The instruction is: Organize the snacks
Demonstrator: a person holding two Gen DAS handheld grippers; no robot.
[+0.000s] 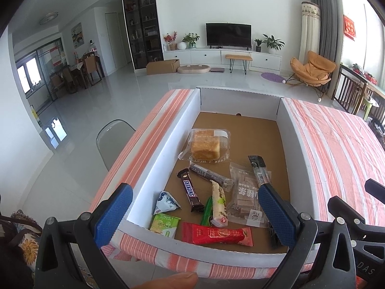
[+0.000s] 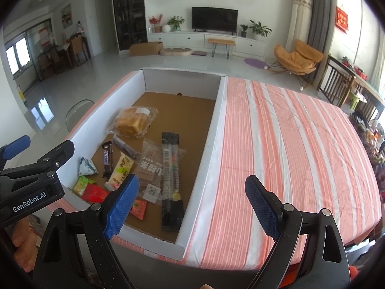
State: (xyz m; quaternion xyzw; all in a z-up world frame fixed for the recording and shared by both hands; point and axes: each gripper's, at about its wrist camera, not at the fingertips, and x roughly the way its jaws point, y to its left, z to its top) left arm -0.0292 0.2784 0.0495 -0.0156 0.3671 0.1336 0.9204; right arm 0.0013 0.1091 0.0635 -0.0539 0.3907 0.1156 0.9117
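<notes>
We see one box (image 1: 168, 130) holding ten snacks (image 1: 217, 203); both hand-held grippers, left (image 1: 195, 214) and right (image 2: 192, 207), gape released; only the right view shows the counter (image 2: 288, 144) beside the box.

A striped orange-and-white tablecloth (image 2: 288, 144) is covering the table. On the far wall a dark television (image 1: 228, 35) is sitting on a long white cabinet (image 1: 221, 56), with potted plants (image 1: 272, 43) standing at either side of it. An orange lounge chair (image 1: 311, 68) is resting at the far right, a cardboard box (image 1: 162, 67) is lying on the floor, and a grey chair (image 1: 113, 139) is standing left of the table.
</notes>
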